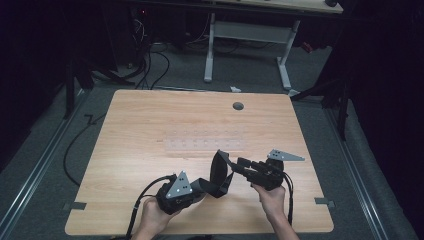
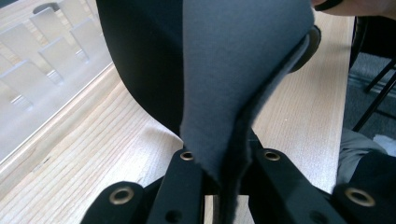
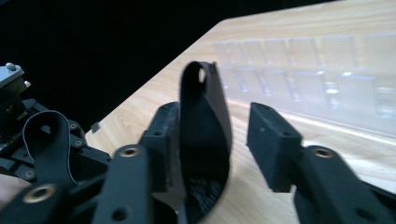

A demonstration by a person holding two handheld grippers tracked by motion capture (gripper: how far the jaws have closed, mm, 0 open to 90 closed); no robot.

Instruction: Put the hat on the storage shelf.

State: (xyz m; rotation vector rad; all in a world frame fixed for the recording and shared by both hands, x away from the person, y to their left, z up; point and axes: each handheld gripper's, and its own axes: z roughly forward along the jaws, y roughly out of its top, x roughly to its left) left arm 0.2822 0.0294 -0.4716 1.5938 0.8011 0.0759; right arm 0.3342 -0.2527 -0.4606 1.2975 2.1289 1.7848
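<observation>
From the high view I have a floppy black fabric strap slung between my two tongs above the pale wooden surface, its long axis running left to right, left tongs nearer me. In the left gripper view, the jaws are pinched tight on its grey underside. In the right gripper view, the right tongs gape, the strap resting against one jaw beside a clear plastic compartment tray.

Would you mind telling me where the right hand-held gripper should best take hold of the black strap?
Grip the strap's raised free end, across its thin flat faces, coming from the person's right. That end stands curled between the right hand-held gripper's open jaws, touching only one pad, while the left hand-held gripper clamps the other end.
</observation>
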